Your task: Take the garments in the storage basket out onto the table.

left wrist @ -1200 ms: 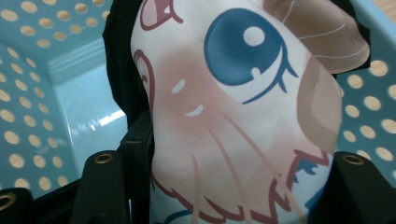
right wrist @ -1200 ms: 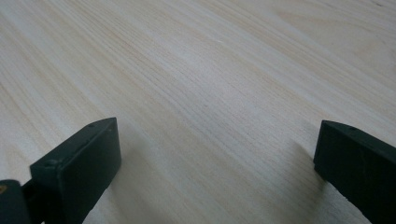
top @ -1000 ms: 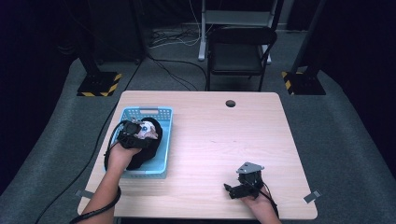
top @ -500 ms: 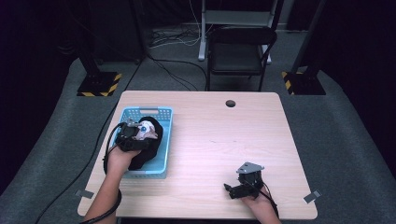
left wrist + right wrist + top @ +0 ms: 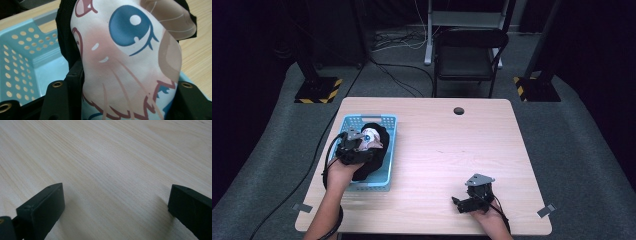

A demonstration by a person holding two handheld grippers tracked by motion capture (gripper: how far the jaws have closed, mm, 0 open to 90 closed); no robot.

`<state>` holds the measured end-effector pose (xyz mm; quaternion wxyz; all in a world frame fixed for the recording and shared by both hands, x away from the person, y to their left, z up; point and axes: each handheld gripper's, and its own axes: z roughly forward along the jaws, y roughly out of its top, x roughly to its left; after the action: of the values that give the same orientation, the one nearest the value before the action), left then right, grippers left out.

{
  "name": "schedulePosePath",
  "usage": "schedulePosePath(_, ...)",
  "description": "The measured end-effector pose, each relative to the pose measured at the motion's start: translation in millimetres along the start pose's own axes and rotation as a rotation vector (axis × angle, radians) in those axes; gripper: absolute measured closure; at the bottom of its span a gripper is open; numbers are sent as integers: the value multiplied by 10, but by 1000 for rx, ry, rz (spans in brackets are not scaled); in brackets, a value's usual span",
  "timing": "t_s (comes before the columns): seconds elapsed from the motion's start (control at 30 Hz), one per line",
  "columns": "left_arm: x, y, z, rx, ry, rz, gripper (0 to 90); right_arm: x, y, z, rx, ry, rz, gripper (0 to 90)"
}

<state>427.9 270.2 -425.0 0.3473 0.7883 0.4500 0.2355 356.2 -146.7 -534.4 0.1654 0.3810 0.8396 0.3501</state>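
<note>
Left gripper [image 5: 362, 144] clamps soft printed black cloth [image 5: 130, 62], bunched over the perforated blue plastic basket [image 5: 388, 150]. Right gripper [image 5: 115, 205] jaws stand wide, nothing between them, above the wood-grain table [image 5: 447, 150].

Each hand carries a black two-jaw gripper. The left gripper [image 5: 354, 146] has a compact black body topped by a grey three-cornered plate; a black cable runs from it in a loop beside the bare forearm. Its jaws are flat black plates, each with a brass-coloured eyelet near the top. The right gripper [image 5: 471, 198] has the same grey plate on top of a black frame, with a thin cable at the wrist. Its jaws are thick, matt black blocks with small recessed screw holes.
</note>
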Motion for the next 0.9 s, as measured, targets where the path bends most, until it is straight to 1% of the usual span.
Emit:
schedulePosePath(0.03,-12,7,-15,-9,1,0,419,0,0,0,0,0,0,1)
schedulePosePath(0.2,-52,26,-93,-22,3,19,419,1,0,0,0,0,1,1)
schedulePosePath(0.33,-65,29,-132,-38,7,16,419,0,0,0,0,0,0,1)
schedulePosePath(0.4,-70,38,-161,-44,9,22,419,1,0,0,0,0,1,1)
schedulePosePath(0.6,-89,72,-282,-79,0,28,419,1,0,0,0,0,1,1)
schedulePosePath(0.9,-130,100,-427,-115,-9,34,419,1,0,0,0,0,1,1)
